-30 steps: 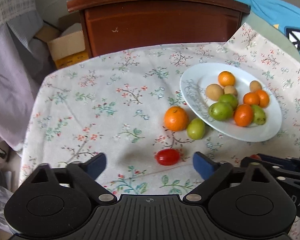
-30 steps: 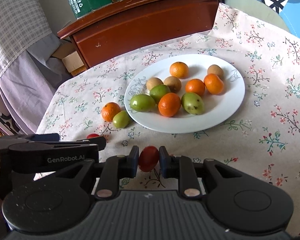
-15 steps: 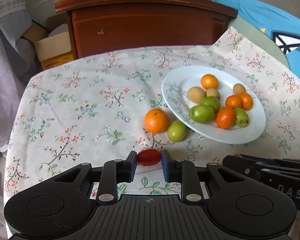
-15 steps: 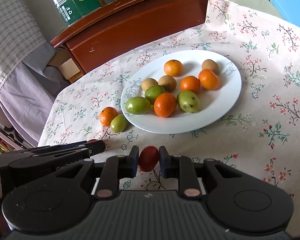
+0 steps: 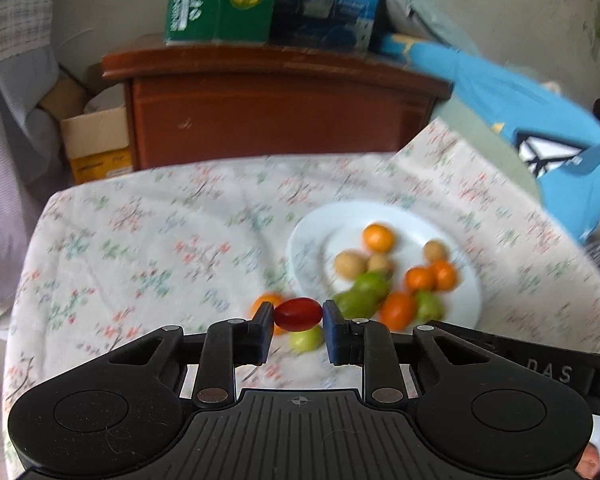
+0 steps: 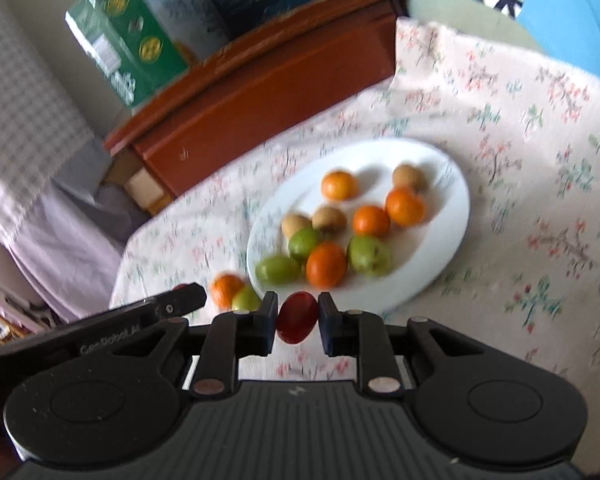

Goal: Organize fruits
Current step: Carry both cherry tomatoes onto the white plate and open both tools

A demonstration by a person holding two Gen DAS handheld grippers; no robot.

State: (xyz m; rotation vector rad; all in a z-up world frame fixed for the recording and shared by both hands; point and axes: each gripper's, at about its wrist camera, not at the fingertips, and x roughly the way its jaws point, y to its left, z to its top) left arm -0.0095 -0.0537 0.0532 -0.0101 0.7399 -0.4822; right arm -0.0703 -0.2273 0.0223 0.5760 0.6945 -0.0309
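1. Left wrist view: left gripper (image 5: 299, 320), matte black body with ribbed top and blue pads, jaws clamped on a glossy oval red tomato (image 5: 299, 314). A second earlier the jaws stood wide with that tomato lying on the cloth between them; now it is carried clear of the cloth.
2. Right wrist view: right gripper (image 6: 298, 318), same build, jaws pressed on a second red tomato (image 6: 297, 317), held as in the earlier frames.
3. Plate (image 6: 440, 272): one, round, smooth white, lying on the cloth just beyond both grippers.
4. On the plate, counted: four round oranges (image 6: 339, 185), three green fruits (image 6: 369, 256), three small tan fruits (image 6: 329, 218).
5. On the cloth, just beside the plate's left rim: one orange (image 6: 226, 288) and one green fruit (image 6: 246, 300), touching.
6. Tablecloth (image 5: 140, 240): pale fabric, floral print, creased.
7. Behind: dark wooden cabinet (image 5: 276, 116), a green carton (image 5: 220, 0) on top.
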